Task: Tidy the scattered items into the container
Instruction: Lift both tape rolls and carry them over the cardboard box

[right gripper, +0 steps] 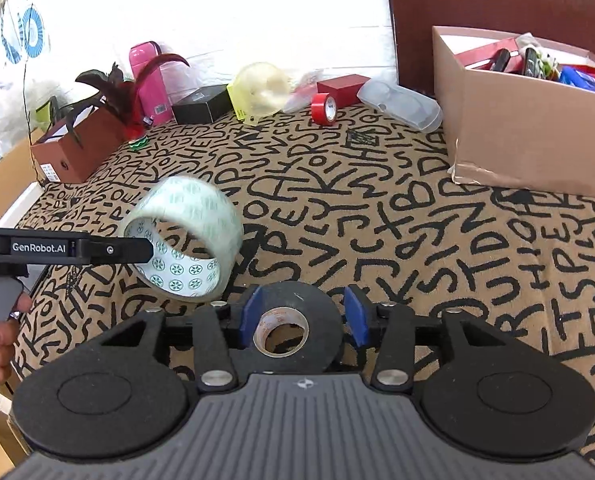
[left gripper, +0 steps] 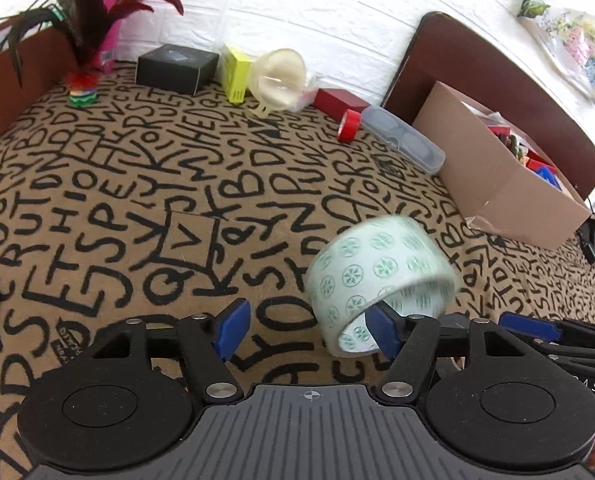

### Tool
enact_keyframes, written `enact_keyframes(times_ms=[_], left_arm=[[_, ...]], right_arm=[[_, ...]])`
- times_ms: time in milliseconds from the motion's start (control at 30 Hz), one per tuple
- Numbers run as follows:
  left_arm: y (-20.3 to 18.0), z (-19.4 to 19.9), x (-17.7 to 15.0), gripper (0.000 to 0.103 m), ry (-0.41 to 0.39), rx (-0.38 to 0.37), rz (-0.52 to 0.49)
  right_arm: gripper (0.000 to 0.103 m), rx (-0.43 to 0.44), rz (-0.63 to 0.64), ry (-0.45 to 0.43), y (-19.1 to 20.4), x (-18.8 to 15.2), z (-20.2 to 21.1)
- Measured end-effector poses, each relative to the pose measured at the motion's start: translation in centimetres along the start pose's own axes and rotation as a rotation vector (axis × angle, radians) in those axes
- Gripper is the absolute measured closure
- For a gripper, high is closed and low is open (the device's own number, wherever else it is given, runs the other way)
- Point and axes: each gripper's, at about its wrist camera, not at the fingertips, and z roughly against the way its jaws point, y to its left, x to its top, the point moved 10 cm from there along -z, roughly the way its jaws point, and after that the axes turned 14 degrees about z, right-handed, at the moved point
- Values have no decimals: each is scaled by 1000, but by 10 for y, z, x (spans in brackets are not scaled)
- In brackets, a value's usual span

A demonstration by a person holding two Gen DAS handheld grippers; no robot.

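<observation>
**On the lettered cloth: two tape rolls, one box to fill**

Over the black-on-tan lettered tablecloth (left gripper: 145, 184) we work both tools at once. Our left gripper (left gripper: 307, 330) has its jaws spread wide; only its right blue pad (left gripper: 381, 330) sits inside the hollow of the patterned clear tape roll (left gripper: 381, 276), hooking the roll rather than pinching it. The roll looks blurred and tilted, so we judge it loose and swinging. Our right gripper (right gripper: 302, 318) has its blue pads against both sides of the black tape roll (right gripper: 297, 322), clamped on it near the table's front edge.

The cardboard box (right gripper: 529, 120) stands at the far right, already holding red and blue items.

Step in hand, as we read it: carry both rolls to the box. To do it well:
- Close the left jaws on the wall of the clear roll before travelling; a hooked roll may slide off.
- Lift the black roll clear of the cloth, then cross above the box rim.
- Release low inside, not from height.

Still lying along the wall: red tape roll (right gripper: 324, 109), clear glasses case (right gripper: 401, 106), black box (right gripper: 203, 109).

Writing: "GenRobot.AI" on the left tool's arm, seen from the right wrist view. Cloth bears scrawled capital letters. Other labels are too small to read.
</observation>
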Motion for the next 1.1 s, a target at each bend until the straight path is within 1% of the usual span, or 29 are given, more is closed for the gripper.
enact_keyframes(times_ms=[167, 333, 433, 533, 633, 700, 800, 933, 1033, 1067, 1100], left_arm=[[-13, -2, 0, 24, -10, -14, -66], [-32, -10, 2, 24, -5, -35, -92], [-48, -15, 10, 24, -16, -52, -112], [-63, -23, 26, 24, -38, -55, -130], [-75, -25, 40, 24, -59, -73, -124], [-79, -24, 42, 23, -65, -87, -128], [-75, -29, 35, 23, -42, -62, -140], [-66, -44, 30, 24, 3, -44, -114], [-65, -55, 29, 25, 24, -29, -117], [-65, -59, 28, 26, 33, -27, -122], [-64, -62, 26, 31, 41, -23, -125]], right_arm=[[51, 10, -16, 26, -2, -9, -7], [48, 6, -31, 43, -6, -16, -9], [46, 4, -41, 44, -9, -17, -10], [45, 4, -45, 47, -9, -19, -11], [43, 4, -49, 48, -10, -21, -9], [42, 5, -53, 47, -11, -23, -8], [42, 3, -60, 57, -13, -26, -10], [42, 2, -53, 61, -11, -27, -13], [43, 1, -41, 57, -9, -26, -12], [45, -1, -44, 57, -10, -26, -12], [46, -3, -45, 58, -10, -27, -12]])
